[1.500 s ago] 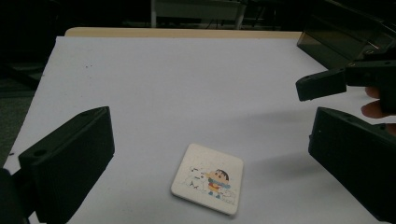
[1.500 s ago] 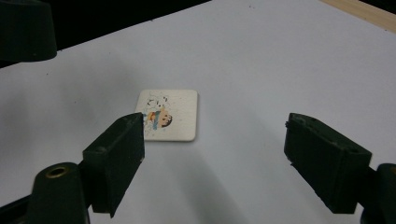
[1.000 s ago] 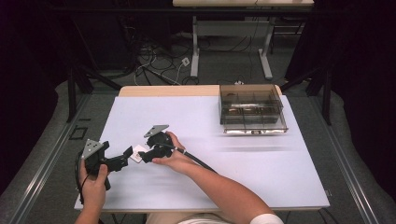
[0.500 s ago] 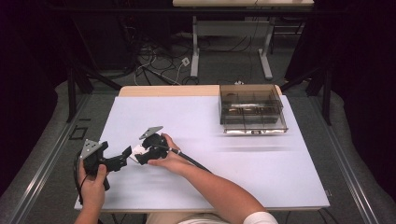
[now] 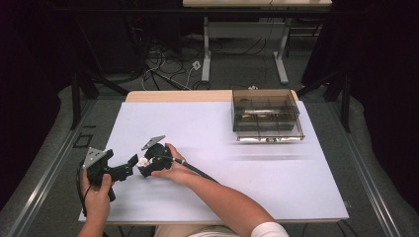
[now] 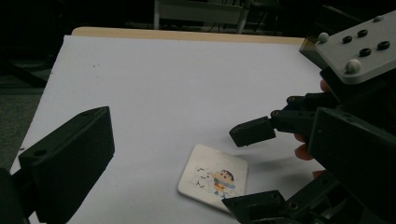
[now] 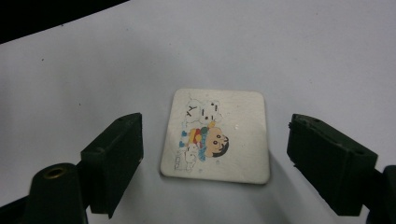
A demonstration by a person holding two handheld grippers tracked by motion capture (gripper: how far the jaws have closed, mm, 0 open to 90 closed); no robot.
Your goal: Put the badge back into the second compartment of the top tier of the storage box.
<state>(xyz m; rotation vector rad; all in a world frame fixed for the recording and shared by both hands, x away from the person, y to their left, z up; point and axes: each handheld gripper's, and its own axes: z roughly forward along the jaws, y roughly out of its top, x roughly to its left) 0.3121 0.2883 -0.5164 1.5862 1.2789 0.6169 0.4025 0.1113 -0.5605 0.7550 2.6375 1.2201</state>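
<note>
Card: a small square white card (image 7: 215, 135) with rounded corners and a cartoon child printed on it, lying flat on the white table (image 5: 257, 173)
Card's place: between the two fingers of the right gripper (image 7: 215, 163), apart from both, with bare table showing on either side of it
Right gripper: fingers (image 7: 114, 158) spread wider than the card and touching nothing; its jaws have just been opening, with the card lying between them, not pinched
Right gripper from the left gripper view: its upper fingertip (image 6: 252, 131) hangs just above the card (image 6: 214, 177), its lower one sits at the card's near corner
Left gripper: its left finger (image 6: 70, 158) stands well to the side of the card; the other finger is out of the frame, so the gap looks wide and nothing is pinched
High view: left gripper (image 5: 132, 163) and right gripper (image 5: 143, 165) point at each other tip to tip, the card (image 5: 142, 161) a pale spot between them
Clear box: a smoky plastic compartment box (image 5: 267, 118) far beyond the fingers, at the table's far right
</note>
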